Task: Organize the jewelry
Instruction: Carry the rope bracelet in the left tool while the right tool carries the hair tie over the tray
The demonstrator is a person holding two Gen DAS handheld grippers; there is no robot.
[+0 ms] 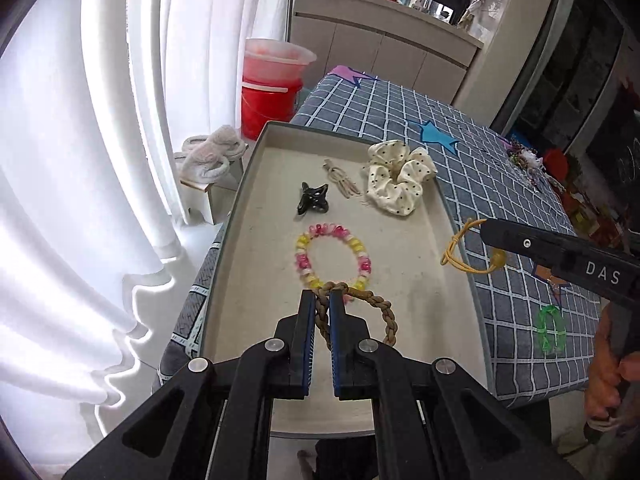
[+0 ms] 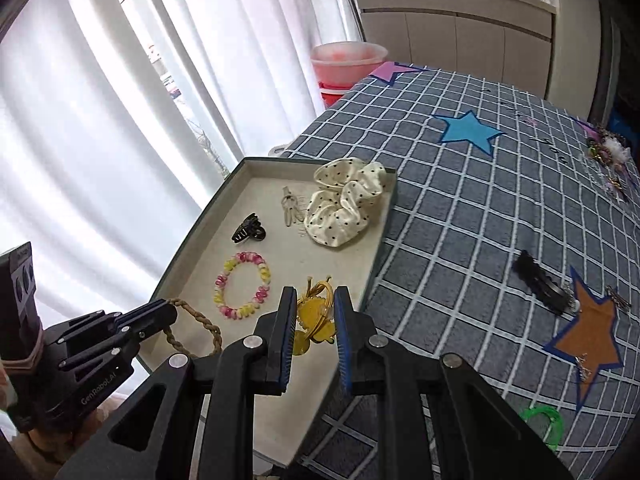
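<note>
My left gripper (image 1: 323, 300) pinches a brown braided band (image 1: 372, 312) over the near end of the tray (image 1: 256, 184), above the beaded bracelet (image 1: 334, 256). My right gripper (image 2: 316, 312) clamps a yellow hair tie (image 2: 316, 320) over the tray's right edge, beside the checked tablecloth (image 2: 480, 208).

A tray (image 1: 460, 236) sits on the desk (image 2: 460, 216). In it, the scrunchie (image 1: 400, 178) lies farthest back, a claw clip (image 1: 313, 199) to its left, the bead bracelet (image 1: 334, 258) nearer. On the desk right of the tray lies what seems a hair clip (image 2: 540, 282).
</note>
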